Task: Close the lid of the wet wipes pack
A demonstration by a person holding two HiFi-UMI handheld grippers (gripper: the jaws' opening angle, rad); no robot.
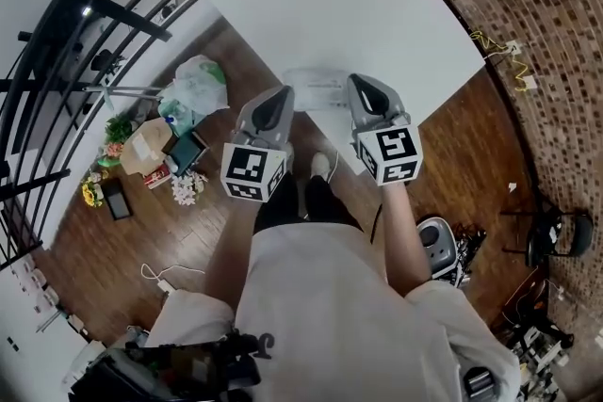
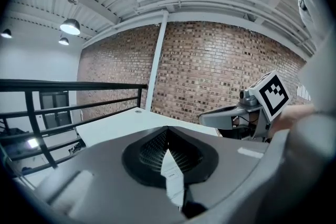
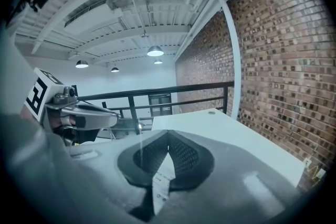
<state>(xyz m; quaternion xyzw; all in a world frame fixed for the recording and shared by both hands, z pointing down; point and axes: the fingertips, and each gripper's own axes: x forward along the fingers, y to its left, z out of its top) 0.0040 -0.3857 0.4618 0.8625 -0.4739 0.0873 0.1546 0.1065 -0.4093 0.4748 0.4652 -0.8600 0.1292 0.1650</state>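
Two tools hang side by side over the near edge of the white worktop (image 1: pixel 377 5): the left hand-held gripper (image 1: pixel 281 95) and the right hand-held gripper (image 1: pixel 358 83). Each has its jaws closed tip to tip, with nothing caught between them. The wet wipes pack (image 1: pixel 316 89) lies flat on the worktop right at that near edge, between the two gripper noses. A sliver of it shows beneath each closed pair of jaws.
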